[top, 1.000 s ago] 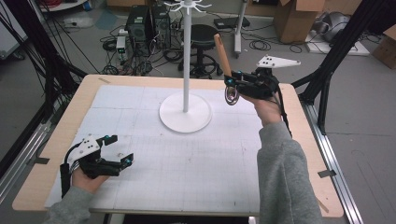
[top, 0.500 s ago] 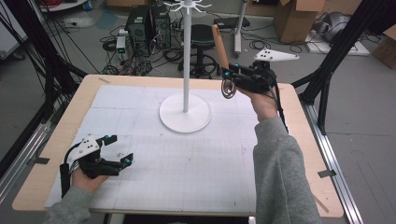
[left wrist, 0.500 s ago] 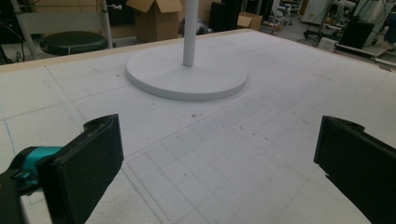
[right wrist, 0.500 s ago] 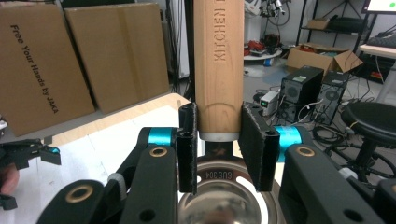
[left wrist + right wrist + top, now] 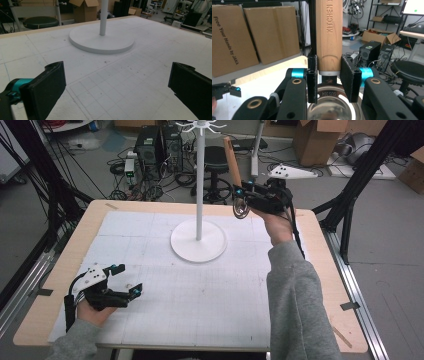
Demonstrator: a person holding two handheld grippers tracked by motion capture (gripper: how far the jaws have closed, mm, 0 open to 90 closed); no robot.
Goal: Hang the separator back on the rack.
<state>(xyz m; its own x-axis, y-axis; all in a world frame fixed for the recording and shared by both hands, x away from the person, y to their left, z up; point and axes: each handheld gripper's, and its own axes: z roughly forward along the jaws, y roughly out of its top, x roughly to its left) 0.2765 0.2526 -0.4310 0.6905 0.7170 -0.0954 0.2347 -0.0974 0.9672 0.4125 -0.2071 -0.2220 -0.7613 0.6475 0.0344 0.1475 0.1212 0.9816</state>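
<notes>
Gripping the wooden-handled ladle (image 5: 235, 175) by its handle, the right tongs (image 5: 242, 194) have risen beside the white hook stand (image 5: 199, 195), likely nearing its hooks, while the left tongs (image 5: 127, 280) rest wide on the bench (image 5: 310, 270).

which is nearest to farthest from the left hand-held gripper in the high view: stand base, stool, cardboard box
From the left hand-held gripper, at the table's near left:
1. Stand base, mid-table, up and right of it.
2. Stool, on the floor past the table's far edge.
3. Cardboard box, far right corner of the floor.
</notes>
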